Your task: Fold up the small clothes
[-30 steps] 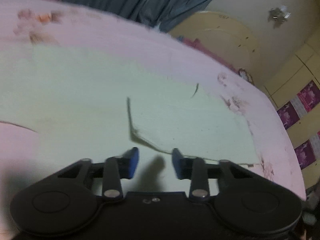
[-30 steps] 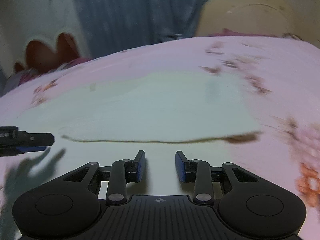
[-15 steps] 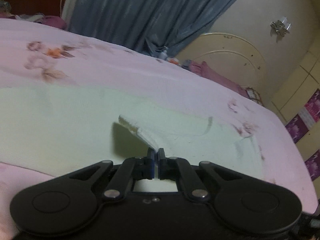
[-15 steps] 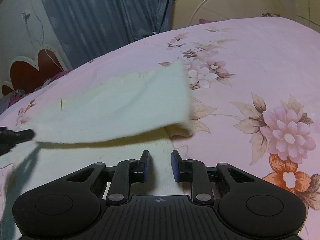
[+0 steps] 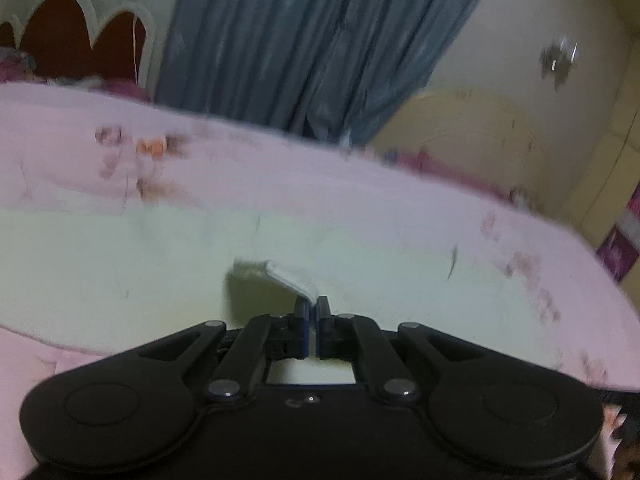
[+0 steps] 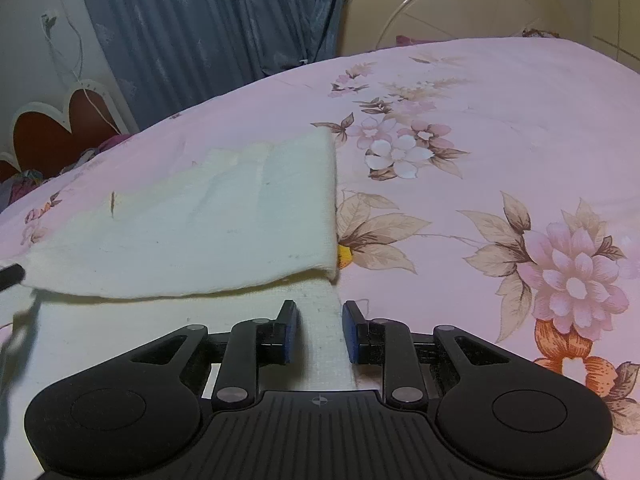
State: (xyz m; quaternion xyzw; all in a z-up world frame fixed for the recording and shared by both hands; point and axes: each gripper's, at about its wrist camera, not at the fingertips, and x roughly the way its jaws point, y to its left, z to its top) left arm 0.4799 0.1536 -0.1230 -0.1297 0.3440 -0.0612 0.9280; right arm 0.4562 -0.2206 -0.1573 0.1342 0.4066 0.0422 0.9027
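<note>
A pale cream cloth (image 5: pixel 120 272) lies spread on the pink flowered bedsheet (image 6: pixel 500 120). My left gripper (image 5: pixel 313 304) is shut on a corner of the cloth (image 5: pixel 288 276) and holds it raised off the layer below. In the right wrist view that raised flap (image 6: pixel 224 232) hangs folded over the lower layer. Its left end is at the left gripper's tip (image 6: pixel 10 274) and its right corner droops free. My right gripper (image 6: pixel 319 316) stands part open low over the lower layer's right edge (image 6: pixel 328 344). Its blue pads are apart and do not press on the cloth.
A blue curtain (image 6: pixel 208 20) hangs behind the bed. A cream rounded headboard (image 6: pixel 460 4) stands at the far right and a red heart-shaped panel (image 6: pixel 48 128) at the far left. Bare flowered sheet stretches to the right of the cloth.
The left jaws shut on the cloth's corner and lifted it, folding a flap over. The right jaws narrowed a little and the flap's free corner has sunk toward the lower layer.
</note>
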